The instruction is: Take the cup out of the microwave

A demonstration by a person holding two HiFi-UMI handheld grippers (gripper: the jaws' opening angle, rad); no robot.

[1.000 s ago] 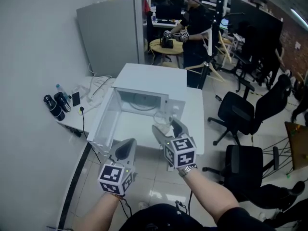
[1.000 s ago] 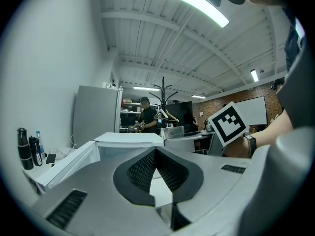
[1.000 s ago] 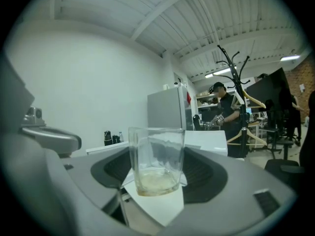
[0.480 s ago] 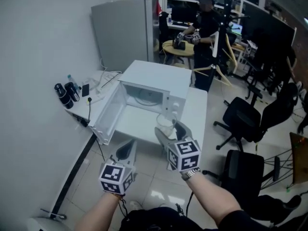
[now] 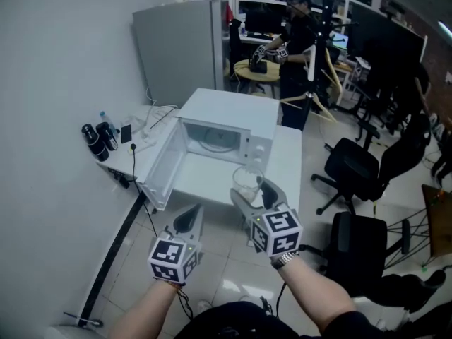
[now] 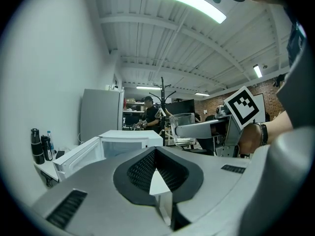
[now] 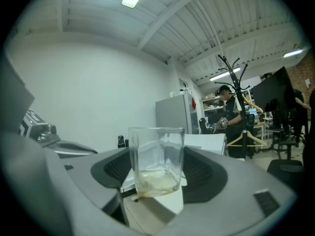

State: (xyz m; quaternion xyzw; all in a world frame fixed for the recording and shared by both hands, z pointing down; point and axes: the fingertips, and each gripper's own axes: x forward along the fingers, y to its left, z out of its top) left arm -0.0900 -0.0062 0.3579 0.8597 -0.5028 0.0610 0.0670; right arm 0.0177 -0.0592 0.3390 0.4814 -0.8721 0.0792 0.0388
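Nearest the body, the left tongs (image 5: pixel 186 222) sit pressed together and empty. Just ahead, the right tongs (image 5: pixel 253 193) pinch the clear glass cup (image 5: pixel 247 183), now drawn farther back from the open white microwave (image 5: pixel 233 111) on the white desk (image 5: pixel 286 162). Removal looks done.

Cool, bluish room light fills the head view, which is soft and a little dim. The white wall (image 5: pixel 56 83) and microwave (image 5: pixel 229 108) read bright, while the chairs (image 5: pixel 353 168) at right sink into dark. A pale glare lies on the floor (image 5: pixel 236 288) tiles. Both gripper views are round fisheye pictures with black corners and bent lines near the rim. A strip light (image 6: pixel 184 1) burns out to white in the left gripper view. In the right gripper view the cup (image 7: pixel 156 161) is fairly sharp, and the grey jaws close to the lens are blurred.
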